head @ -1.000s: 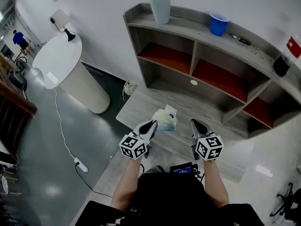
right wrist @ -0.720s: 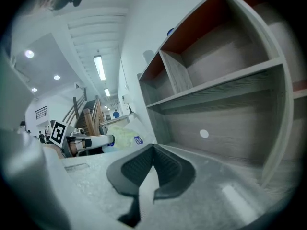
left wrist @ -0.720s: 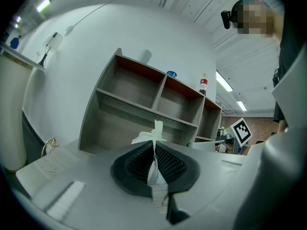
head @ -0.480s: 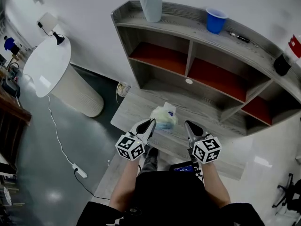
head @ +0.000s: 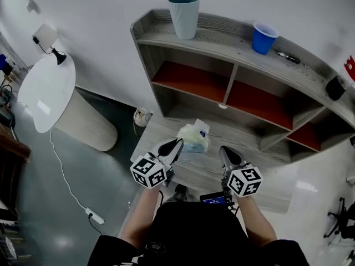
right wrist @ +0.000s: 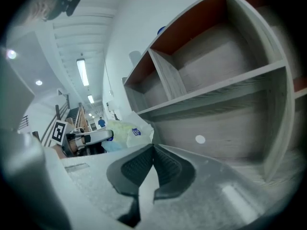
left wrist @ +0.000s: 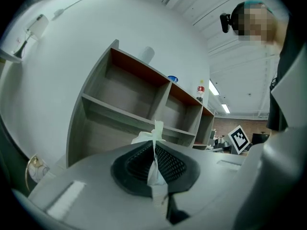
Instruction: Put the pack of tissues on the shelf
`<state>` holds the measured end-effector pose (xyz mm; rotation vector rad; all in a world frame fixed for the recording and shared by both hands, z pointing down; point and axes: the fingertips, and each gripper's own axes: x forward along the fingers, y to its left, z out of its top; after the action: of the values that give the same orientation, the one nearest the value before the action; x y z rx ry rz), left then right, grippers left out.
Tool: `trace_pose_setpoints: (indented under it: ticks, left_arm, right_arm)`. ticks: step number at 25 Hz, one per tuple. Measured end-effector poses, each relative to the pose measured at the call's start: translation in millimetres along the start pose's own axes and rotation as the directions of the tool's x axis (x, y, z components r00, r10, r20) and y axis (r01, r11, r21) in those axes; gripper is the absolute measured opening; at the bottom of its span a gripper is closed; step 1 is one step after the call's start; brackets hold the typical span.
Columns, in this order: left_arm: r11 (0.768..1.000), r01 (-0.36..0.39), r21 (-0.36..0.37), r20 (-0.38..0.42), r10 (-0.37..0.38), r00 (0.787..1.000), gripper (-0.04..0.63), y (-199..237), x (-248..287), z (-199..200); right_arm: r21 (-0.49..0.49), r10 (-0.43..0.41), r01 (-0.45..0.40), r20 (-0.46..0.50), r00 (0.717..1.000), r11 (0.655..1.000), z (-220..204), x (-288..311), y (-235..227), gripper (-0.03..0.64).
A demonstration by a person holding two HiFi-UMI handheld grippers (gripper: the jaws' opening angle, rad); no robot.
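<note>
So the pack of tissues (head: 194,138) isn't on the shelf (head: 222,37) yet. It's out in front of the unit, hanging by a thin flap of its plastic wrapper (left wrist: 154,133) and sitting over the low grey platform (head: 158,131) that runs along the shelf's foot. It looks to me like it's dangling clear of that surface rather than resting on it, but I wouldn't swear to it. The left gripper (head: 176,144) has its jaws squeezed right down on that flap, so it's only a pinch on the wrapper, not a grab around the pack's body. The right gripper (head: 224,152) is just off to the side with its jaws pressed together and nothing between them, so it's basically along for the ride. Every open compartment I can see is empty, both the upper ones with the red backing and the grey row below. The top board already has a teal cup (head: 184,15) and a blue cup (head: 263,37) on it. My read is that pickup is done and the carry is roughly midway. What's left is getting the pack into a compartment or onto the top, setting it down and letting go.
</note>
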<state>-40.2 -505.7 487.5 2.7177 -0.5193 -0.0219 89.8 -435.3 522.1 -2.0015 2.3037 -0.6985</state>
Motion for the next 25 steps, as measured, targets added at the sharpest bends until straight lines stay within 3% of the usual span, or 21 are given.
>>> trace_pose_setpoints:
  ticks: [5,9,16,25]
  left_arm:
    - [0.998,0.064,0.003,0.021,-0.064,0.998,0.006,8.4,6.3,37.9]
    - [0.992,0.126,-0.009,0.03,-0.126,0.992,0.006,14.6,14.6,62.7]
    - [0.98,0.193,0.042,0.032,-0.194,0.98,0.006,21.9,34.1,99.1]
    - [0.967,0.23,0.113,0.061,-0.238,0.969,0.006,33.6,54.7,149.0]
  right_arm:
    - [-0.002,-0.015,0.015,0.028,0.999,1.0,24.8,10.7,5.8,0.003]
    - [-0.08,-0.008,0.011,0.041,0.999,0.997,48.9,19.5,17.3,0.003]
    - [-0.215,-0.018,0.028,0.047,0.999,0.976,80.2,33.1,32.4,0.003]
    - [-0.348,0.008,0.009,0.047,0.999,0.938,112.6,53.1,61.9,0.003]
